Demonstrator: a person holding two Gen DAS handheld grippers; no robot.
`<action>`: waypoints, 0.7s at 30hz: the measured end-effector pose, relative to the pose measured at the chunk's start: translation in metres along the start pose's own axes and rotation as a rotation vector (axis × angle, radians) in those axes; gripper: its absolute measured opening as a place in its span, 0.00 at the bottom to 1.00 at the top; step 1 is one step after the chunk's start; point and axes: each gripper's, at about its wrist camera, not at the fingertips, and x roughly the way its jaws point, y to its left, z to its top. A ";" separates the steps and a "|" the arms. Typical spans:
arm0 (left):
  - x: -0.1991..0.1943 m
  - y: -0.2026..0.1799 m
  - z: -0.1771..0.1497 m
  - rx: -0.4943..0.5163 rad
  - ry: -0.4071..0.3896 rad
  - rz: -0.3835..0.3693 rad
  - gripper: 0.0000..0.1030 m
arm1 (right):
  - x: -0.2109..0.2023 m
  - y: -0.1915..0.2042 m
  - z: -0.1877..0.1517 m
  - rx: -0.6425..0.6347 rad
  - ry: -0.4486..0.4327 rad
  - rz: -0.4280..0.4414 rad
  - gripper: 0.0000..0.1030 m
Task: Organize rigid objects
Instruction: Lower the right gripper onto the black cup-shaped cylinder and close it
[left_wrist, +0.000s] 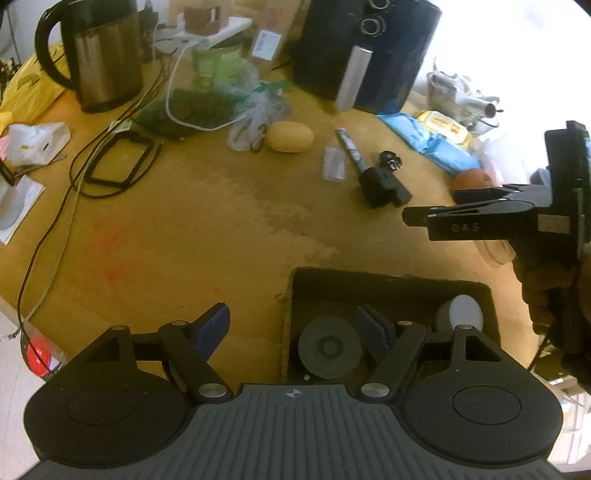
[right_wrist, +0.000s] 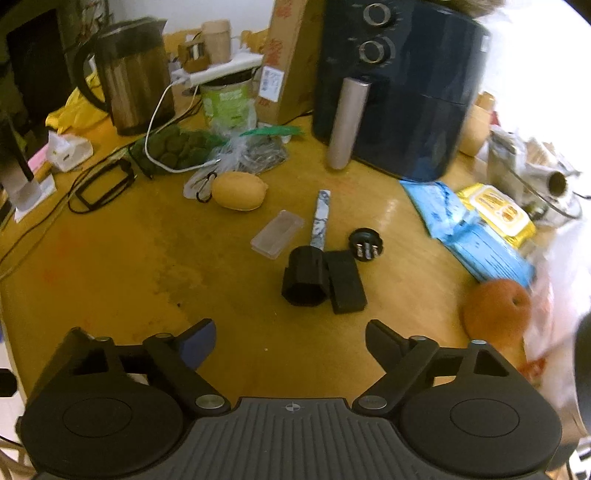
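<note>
In the left wrist view my left gripper (left_wrist: 293, 330) is open. Its jaws straddle the left wall of a dark box (left_wrist: 388, 282); nothing is pressed between them. The box holds a dark round disc (left_wrist: 328, 347) and a white round object (left_wrist: 460, 314). My right gripper (right_wrist: 290, 343) is open and empty above bare table. Just beyond it lie a black hexagonal cylinder (right_wrist: 304, 278), a black block (right_wrist: 345, 280), a round black cap with metal pins (right_wrist: 365, 240), a clear plastic case (right_wrist: 277, 234) and a marbled stick (right_wrist: 321, 221). From the side, the right gripper (left_wrist: 432, 208) hovers above the box's far right corner.
A yellow lemon-shaped object (right_wrist: 238, 191) and an orange (right_wrist: 495, 312) lie on the wooden table (right_wrist: 110, 258). A kettle (right_wrist: 136, 74) and a dark air fryer (right_wrist: 402, 92) stand at the back. Blue packs (right_wrist: 476, 240), a green bag (right_wrist: 177, 147) and cables (right_wrist: 99, 184) lie around.
</note>
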 end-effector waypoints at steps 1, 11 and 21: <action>0.000 0.002 0.000 -0.007 0.001 0.004 0.73 | 0.005 0.002 0.003 -0.013 0.008 -0.003 0.81; -0.002 0.018 0.000 -0.075 0.006 0.054 0.73 | 0.056 0.003 0.025 -0.056 0.077 -0.022 0.63; -0.006 0.036 -0.005 -0.146 0.021 0.108 0.73 | 0.102 0.013 0.035 -0.143 0.133 -0.114 0.46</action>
